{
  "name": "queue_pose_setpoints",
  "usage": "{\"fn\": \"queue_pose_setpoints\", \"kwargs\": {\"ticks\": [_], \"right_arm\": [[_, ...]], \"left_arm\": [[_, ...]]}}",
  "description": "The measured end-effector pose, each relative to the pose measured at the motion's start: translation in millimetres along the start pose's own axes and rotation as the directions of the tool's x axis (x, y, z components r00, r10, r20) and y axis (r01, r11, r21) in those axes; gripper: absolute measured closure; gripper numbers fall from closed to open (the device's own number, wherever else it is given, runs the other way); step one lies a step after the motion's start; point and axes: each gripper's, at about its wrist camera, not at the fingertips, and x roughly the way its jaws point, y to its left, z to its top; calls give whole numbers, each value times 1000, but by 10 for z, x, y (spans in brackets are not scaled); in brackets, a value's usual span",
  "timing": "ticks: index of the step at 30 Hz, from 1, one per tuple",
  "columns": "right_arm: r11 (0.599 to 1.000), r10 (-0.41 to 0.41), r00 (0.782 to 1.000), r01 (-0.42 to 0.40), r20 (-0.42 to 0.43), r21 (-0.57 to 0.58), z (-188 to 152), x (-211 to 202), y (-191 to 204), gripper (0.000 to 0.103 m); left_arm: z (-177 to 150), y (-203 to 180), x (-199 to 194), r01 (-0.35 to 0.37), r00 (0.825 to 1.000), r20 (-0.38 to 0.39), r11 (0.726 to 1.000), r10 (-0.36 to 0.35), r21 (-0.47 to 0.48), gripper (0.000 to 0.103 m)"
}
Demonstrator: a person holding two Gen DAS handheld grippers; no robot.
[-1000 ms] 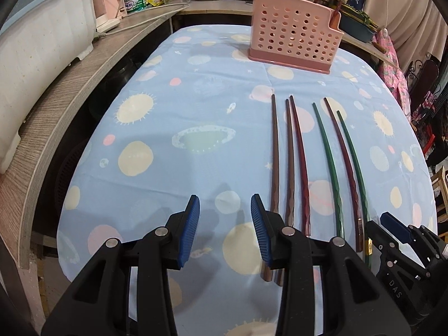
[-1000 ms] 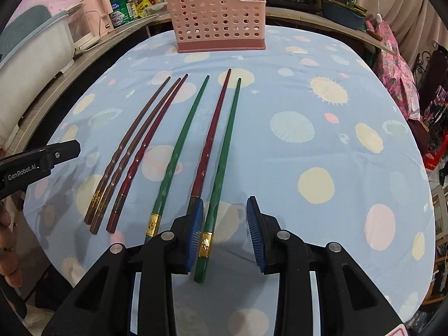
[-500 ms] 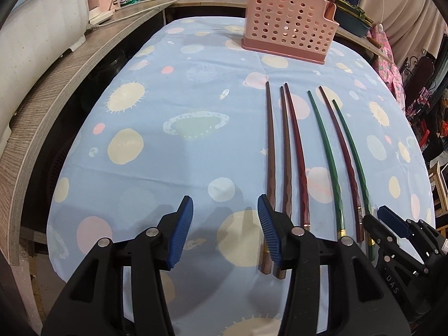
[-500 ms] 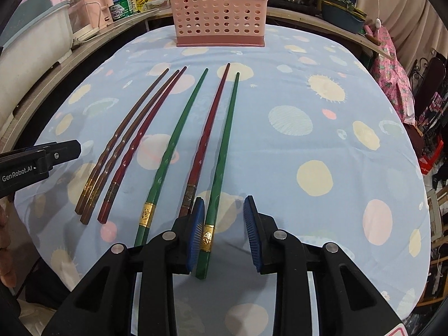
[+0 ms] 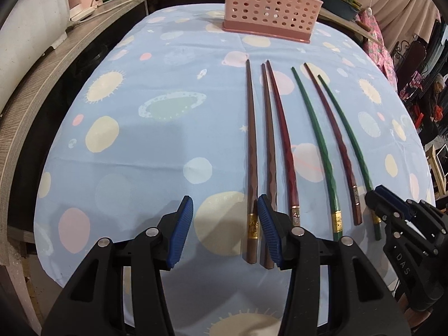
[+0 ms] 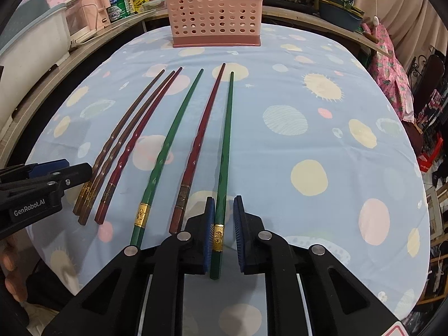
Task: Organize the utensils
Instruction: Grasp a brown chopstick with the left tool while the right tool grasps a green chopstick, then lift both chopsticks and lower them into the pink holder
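Six chopsticks lie side by side on the blue spotted tablecloth: two brown, a dark red one, a green one, another dark red one and a green one at the far right. My right gripper straddles the gold-banded end of that rightmost green chopstick. Its jaws are closing, with a thin gap still showing at the right pad. My left gripper is open, and the leftmost brown chopstick's end lies between its pads, near the right one. A pink perforated holder stands at the far edge.
A wooden counter curves along the left with a white appliance, bottles and pots. Floral cloth and clutter hang past the table's right side. A hand holds the left gripper at the lower left of the right wrist view.
The right jaws have narrowed around the green chopstick's end. The left jaws have widened a little and shifted right, so the brown chopstick's end now lies between them.
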Motion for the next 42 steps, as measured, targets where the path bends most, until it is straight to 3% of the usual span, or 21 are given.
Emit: {"fn": "queue_pose_setpoints", "kwargs": {"ticks": [10,13,15,22,31,42], "right_arm": [[1000,1,1000,-1,0,0,-4,3,-1,91],[1000,6,1000,-6,-2,-7,4,7,13,94],[1000,2,1000,-2,-4,-14,20,13,33,95],[1000,11,1000,-11,17,-7,116,-54,22,96],[999,28,992,-31,122,19,465,-338,-79,96],[998,56,948,-62,314,10,1289,-764,-150,96]], "left_arm": [[-36,-29,28,-23,1000,-2,999,23,26,60],[-23,-7,26,-27,1000,-2,999,27,20,76],[-8,23,26,-22,1000,-7,1000,22,10,93],[39,85,16,-19,1000,-21,1000,19,-12,96],[191,118,-161,-31,999,6,999,32,-24,96],[718,164,-567,-12,994,109,999,17,-52,96]]}}
